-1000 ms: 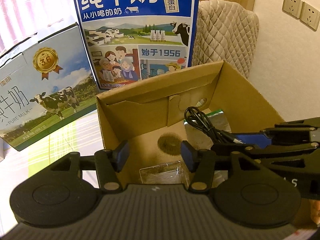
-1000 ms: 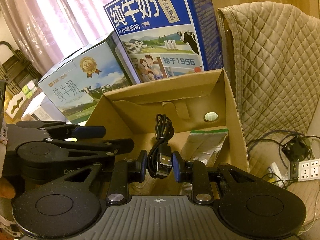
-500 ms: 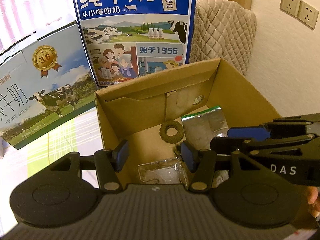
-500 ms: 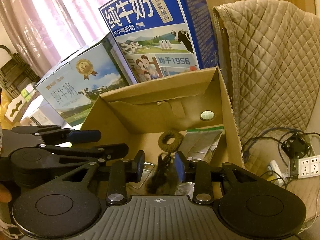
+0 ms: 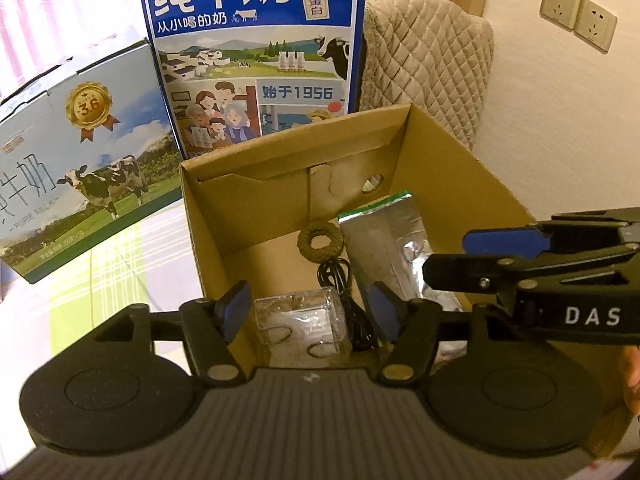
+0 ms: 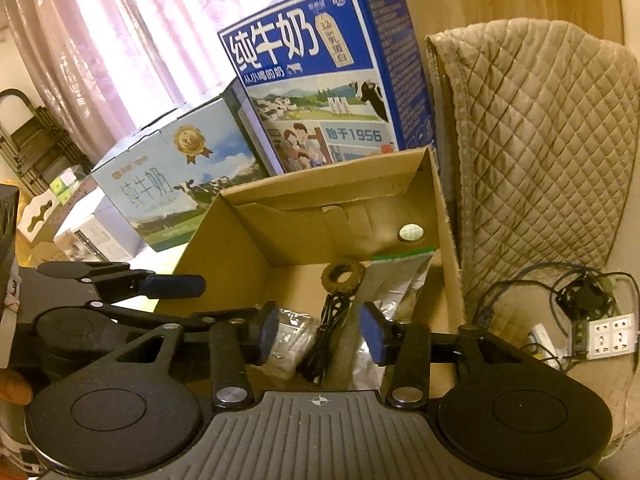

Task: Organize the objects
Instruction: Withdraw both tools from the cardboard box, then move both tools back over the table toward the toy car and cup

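My left gripper (image 5: 310,312), jaws apart and empty, hangs over a cardboard box (image 5: 460,168) holding a black cable (image 5: 346,300), brown ring (image 5: 320,242), foil pouch (image 5: 390,240) and clear case (image 5: 300,320); my right gripper (image 5: 472,256) reaches in alongside.

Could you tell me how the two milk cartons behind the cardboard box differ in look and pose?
The dark blue milk carton stands tall and upright; the pale sky-blue milk carton sits lower and wider, tilted. The dark one shows a family and village scene, the pale one a gold medal and a grazing cow. Both carry large Chinese lettering and cows.
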The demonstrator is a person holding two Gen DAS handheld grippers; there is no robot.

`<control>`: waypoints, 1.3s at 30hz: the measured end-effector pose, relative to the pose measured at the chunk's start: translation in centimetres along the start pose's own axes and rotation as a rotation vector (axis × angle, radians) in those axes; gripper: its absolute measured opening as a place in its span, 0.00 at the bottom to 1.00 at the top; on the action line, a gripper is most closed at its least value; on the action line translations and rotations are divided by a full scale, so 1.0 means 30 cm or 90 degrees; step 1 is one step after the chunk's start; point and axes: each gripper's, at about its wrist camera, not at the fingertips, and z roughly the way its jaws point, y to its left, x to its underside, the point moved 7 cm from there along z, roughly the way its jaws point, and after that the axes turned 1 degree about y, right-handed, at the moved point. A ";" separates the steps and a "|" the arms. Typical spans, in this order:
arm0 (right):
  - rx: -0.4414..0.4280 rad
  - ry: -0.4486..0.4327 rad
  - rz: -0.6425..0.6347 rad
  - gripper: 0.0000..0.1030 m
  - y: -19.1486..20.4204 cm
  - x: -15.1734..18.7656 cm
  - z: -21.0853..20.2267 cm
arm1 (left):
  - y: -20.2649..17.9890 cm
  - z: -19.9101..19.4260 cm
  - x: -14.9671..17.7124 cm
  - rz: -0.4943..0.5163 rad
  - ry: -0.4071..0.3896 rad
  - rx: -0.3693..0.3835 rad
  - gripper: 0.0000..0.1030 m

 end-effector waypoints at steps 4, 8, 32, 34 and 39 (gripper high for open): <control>-0.002 -0.023 0.003 0.60 0.008 0.009 -0.065 | -0.010 -0.048 0.019 -0.003 -0.010 0.006 0.67; -0.002 -0.042 0.009 0.69 0.017 0.020 -0.138 | -0.021 -0.105 0.042 -0.014 -0.018 0.015 0.70; 0.002 -0.091 -0.013 0.76 0.195 0.222 -0.475 | -0.026 -0.538 0.226 -0.088 -0.098 0.004 0.83; 0.000 -0.089 -0.016 0.76 0.220 0.246 -0.489 | -0.026 -0.565 0.254 -0.091 -0.100 0.006 0.83; -0.008 -0.080 -0.016 0.76 0.284 0.304 -0.509 | -0.007 -0.625 0.336 -0.102 -0.096 0.007 0.83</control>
